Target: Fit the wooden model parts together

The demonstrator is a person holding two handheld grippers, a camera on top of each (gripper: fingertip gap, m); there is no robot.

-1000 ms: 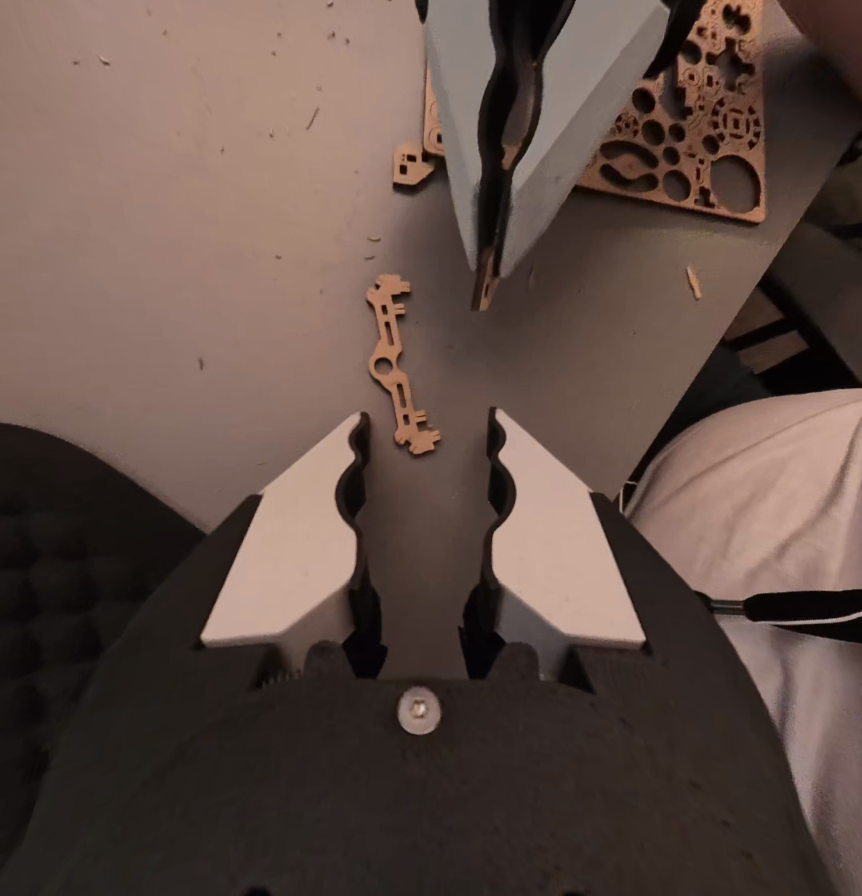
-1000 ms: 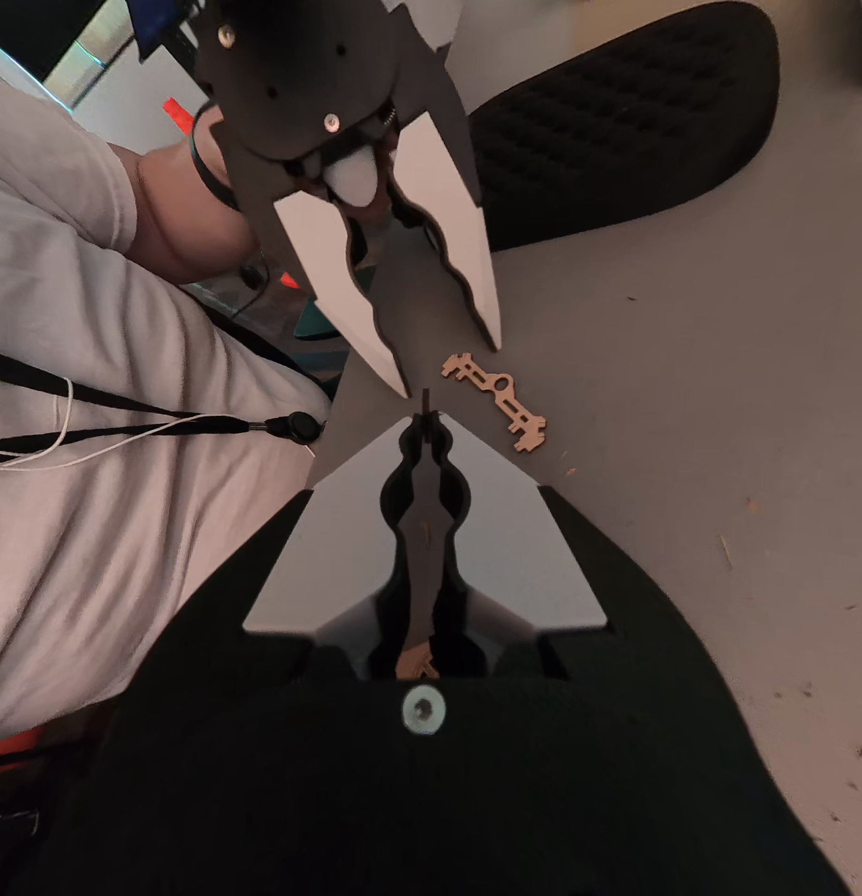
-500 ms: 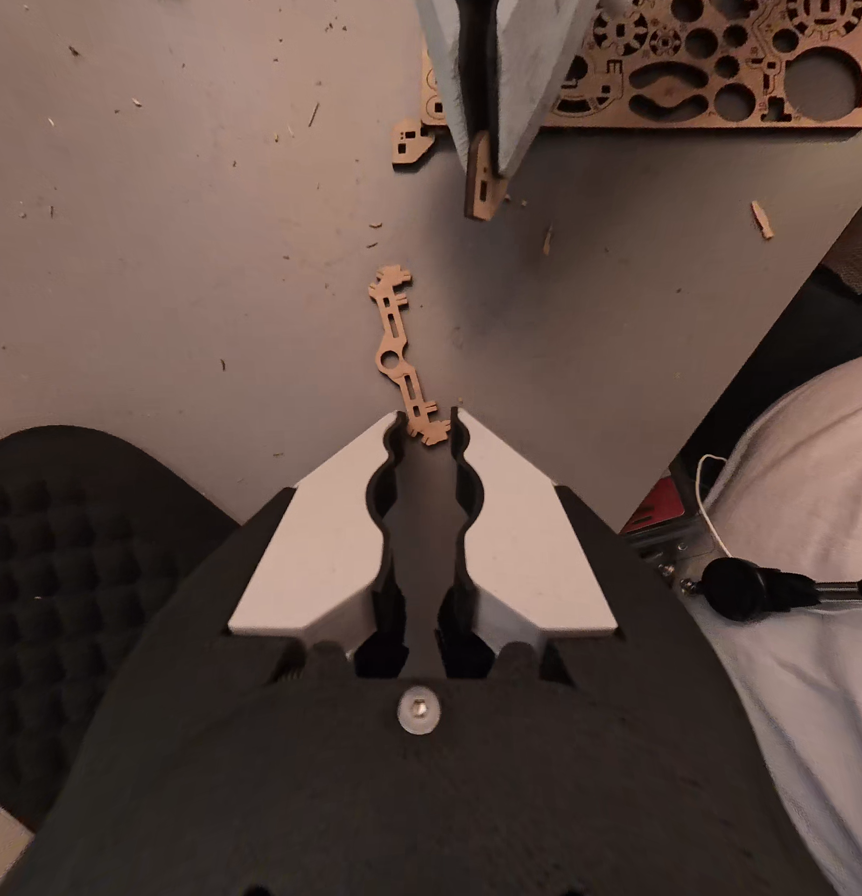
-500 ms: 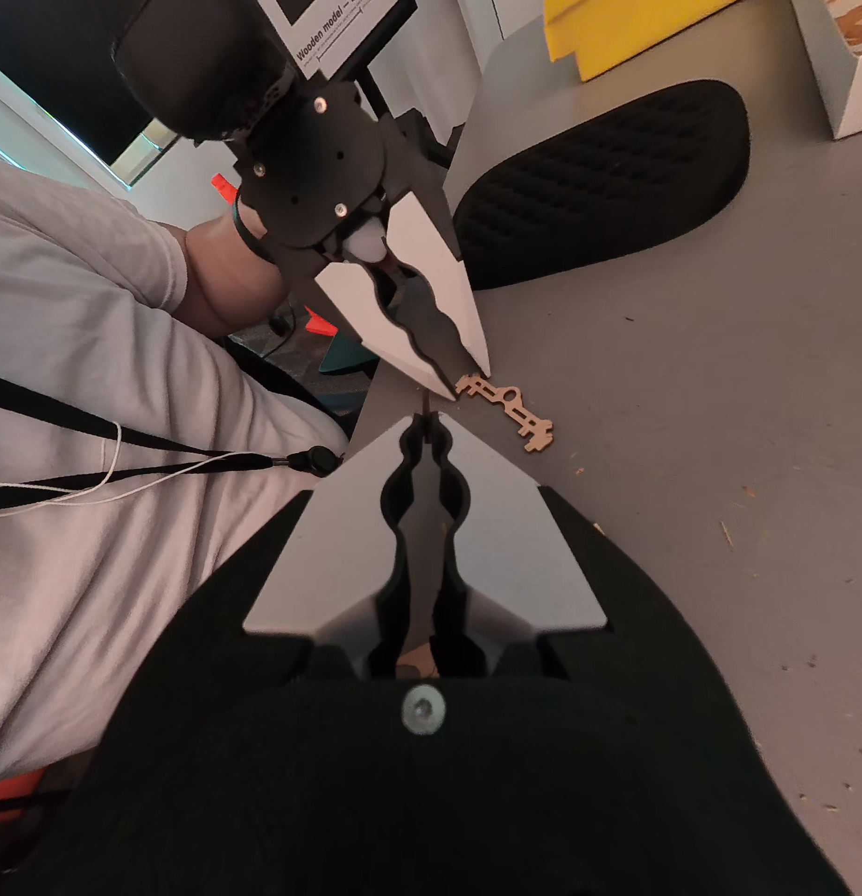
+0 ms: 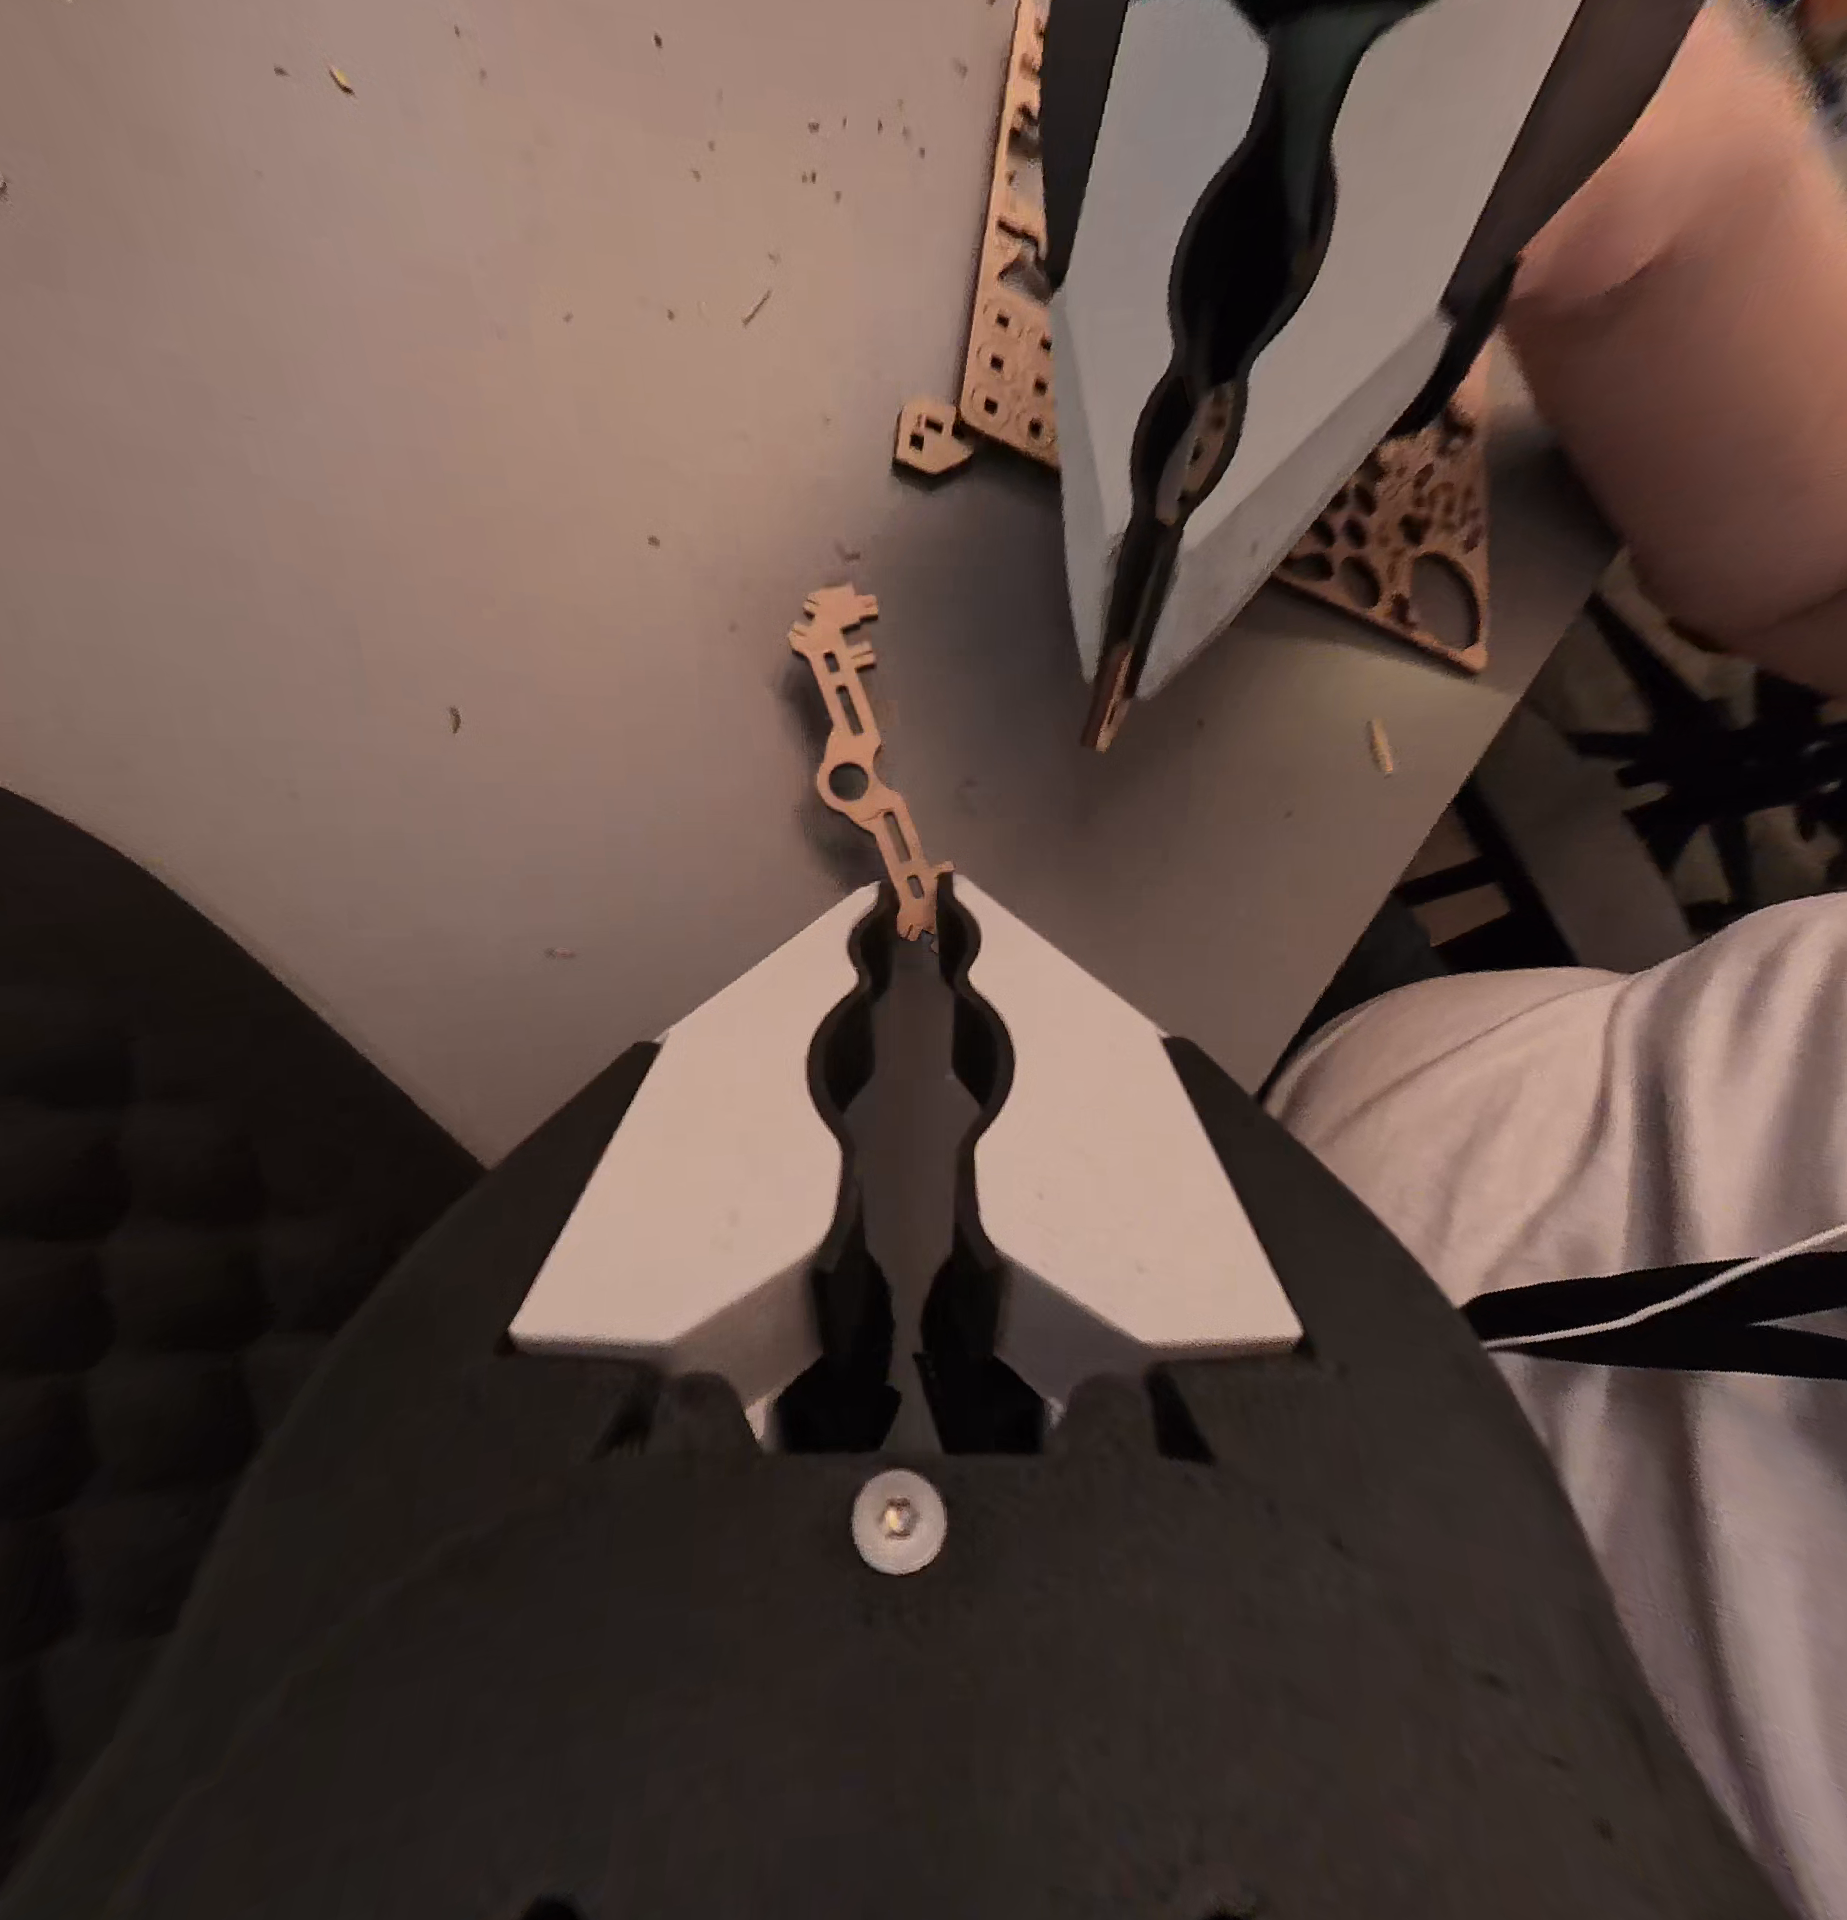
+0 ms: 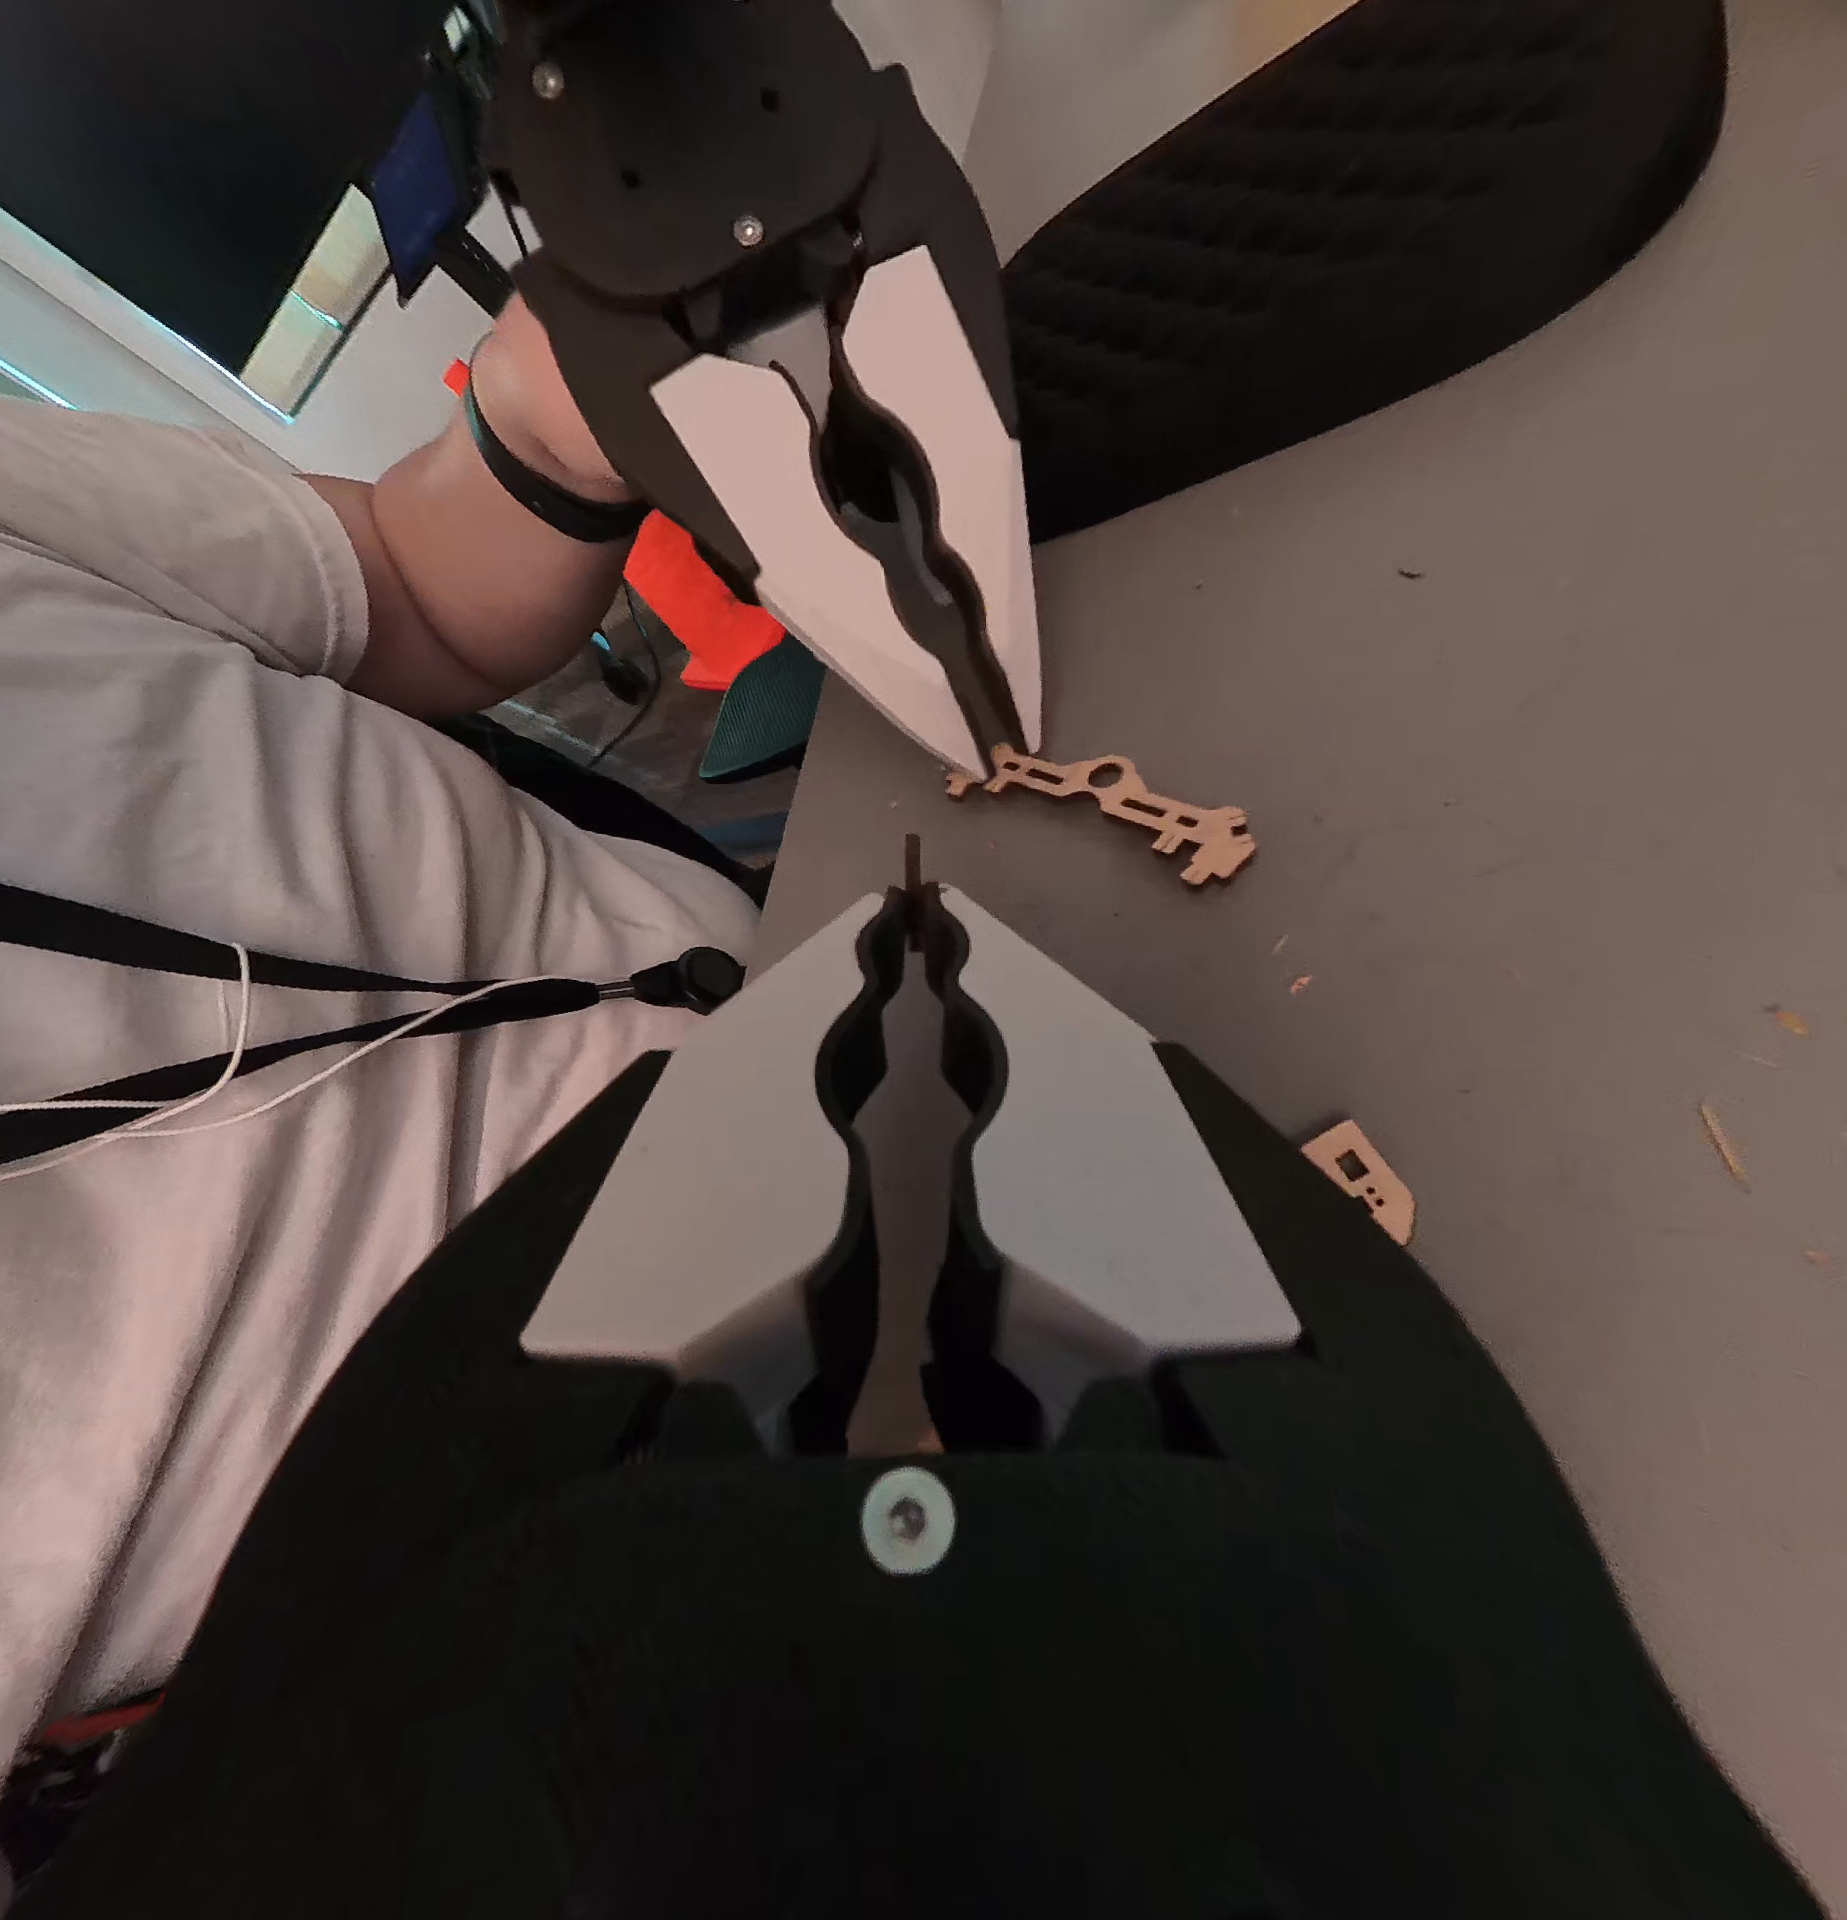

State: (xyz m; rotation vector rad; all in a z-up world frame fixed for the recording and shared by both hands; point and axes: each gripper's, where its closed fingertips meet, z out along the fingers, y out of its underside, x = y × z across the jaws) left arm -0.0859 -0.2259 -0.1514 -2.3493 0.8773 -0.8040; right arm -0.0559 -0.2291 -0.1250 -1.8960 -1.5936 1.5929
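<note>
Your left gripper [image 5: 914, 899] has its jaws nearly closed on the near end of the long, flat, slotted wooden strip with a round hole at its middle [image 5: 862, 774]. The tips pinch only that last toothed end, so the rest of the strip reaches out over the grey tabletop [image 5: 379, 416], lying on it or just lifting off; which one cannot be told. Gripping at the very end probably leaves the slots along its length free to take another part.

Your right gripper [image 6: 911, 896] is clamped tight on a small thin wooden piece [image 6: 911, 862], held on edge so that only a dark sliver pokes out past the fingertips. In the left wrist view that piece [image 5: 1106, 707] hangs in the air beside the strip, off to the side where your body is, not touching it. Held edge-on like that, it looks ready to go down into one of the strip's slots as a tab.

Beyond the strip's far end lies a small loose wooden offcut with square cutouts [image 5: 929, 442], and just past it the laser-cut plywood sheet full of empty holes [image 5: 1386, 540], partly hidden behind your right gripper. On the strip's other side sits a black dimpled foam pad [image 5: 119, 1143]. Wood splinters dot the table. Nothing lies between piece and strip; your thin, far-out grip is the weak point if you press down.
</note>
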